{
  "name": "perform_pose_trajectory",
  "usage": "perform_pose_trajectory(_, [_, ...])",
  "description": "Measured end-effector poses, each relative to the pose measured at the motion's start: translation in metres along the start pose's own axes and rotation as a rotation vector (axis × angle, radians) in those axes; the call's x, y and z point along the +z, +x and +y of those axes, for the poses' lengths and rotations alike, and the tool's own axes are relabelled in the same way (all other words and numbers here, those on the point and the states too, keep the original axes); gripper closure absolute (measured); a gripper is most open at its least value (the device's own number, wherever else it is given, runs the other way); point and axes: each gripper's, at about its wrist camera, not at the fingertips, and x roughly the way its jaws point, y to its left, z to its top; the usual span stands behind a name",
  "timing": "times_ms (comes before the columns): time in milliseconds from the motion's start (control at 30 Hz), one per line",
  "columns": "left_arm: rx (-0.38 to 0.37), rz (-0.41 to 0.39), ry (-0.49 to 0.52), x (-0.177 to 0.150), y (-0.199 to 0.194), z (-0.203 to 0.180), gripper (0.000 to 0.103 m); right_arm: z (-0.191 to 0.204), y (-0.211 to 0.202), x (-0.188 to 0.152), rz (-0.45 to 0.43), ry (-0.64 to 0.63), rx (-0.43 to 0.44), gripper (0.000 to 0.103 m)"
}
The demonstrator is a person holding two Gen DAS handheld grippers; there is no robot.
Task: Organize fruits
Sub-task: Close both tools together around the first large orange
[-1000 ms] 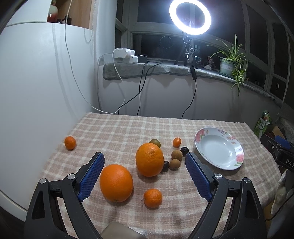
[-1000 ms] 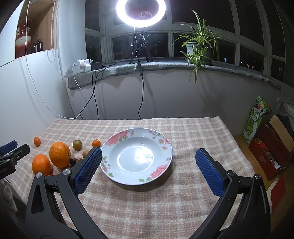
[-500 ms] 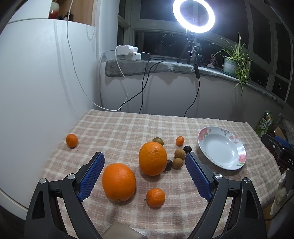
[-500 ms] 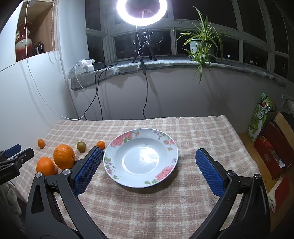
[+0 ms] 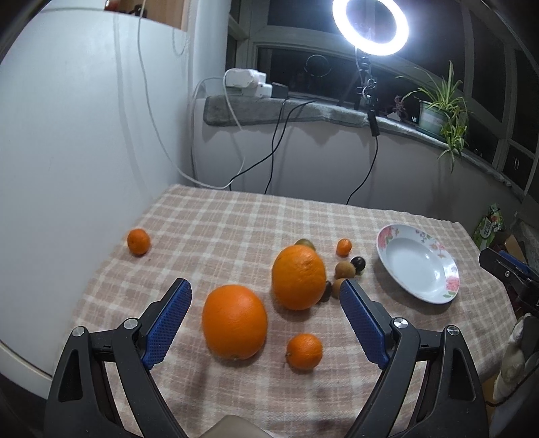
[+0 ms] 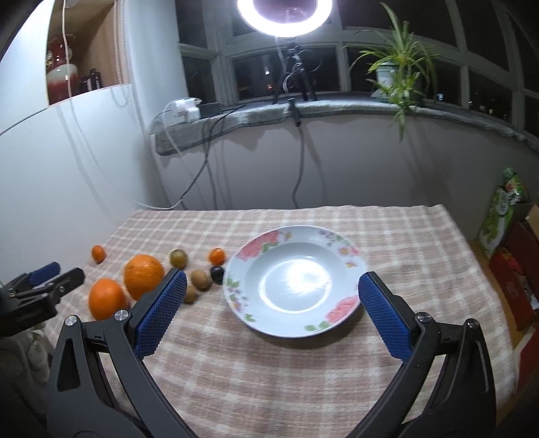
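Two big oranges lie on the checked cloth: the near one sits between my open left gripper's blue pads, the other just behind. A small mandarin lies in front, one far left, one at the back. Small brown and dark fruits cluster beside the big orange. The empty flowered plate is to the right. In the right wrist view my open right gripper hovers before the plate, with the oranges at left.
A white cabinet wall borders the table's left side. Cables hang from the sill behind. A ring light and a potted plant stand on the sill. Boxes stand on the floor past the table's right edge.
Both grippers have drawn back and risen a little, so the fruits and the plate sit lower and farther in view. Nothing on the table has moved.
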Motion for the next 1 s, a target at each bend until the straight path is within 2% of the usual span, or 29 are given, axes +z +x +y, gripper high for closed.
perform_pose_trajectory(167, [0.005, 0.027, -0.021, -0.008, 0.001, 0.016, 0.013, 0.019, 0.01, -0.006, 0.048, -0.017, 0.106, 0.0])
perform_pose_trajectory(433, [0.033, 0.071, -0.07, -0.021, 0.007, 0.042, 0.013, 0.052, 0.026, -0.019, 0.107, -0.075, 0.21, 0.0])
perform_pose_trajectory(633, [-0.003, 0.102, -0.106, -0.027, 0.016, 0.051, 0.014, 0.081, 0.044, -0.02, 0.169, -0.103, 0.323, 0.0])
perform_pose_trajectory(1000, [-0.059, 0.145, -0.139, -0.037, 0.028, 0.062, 0.015, 0.116, 0.094, -0.018, 0.366, 0.008, 0.54, 0.004])
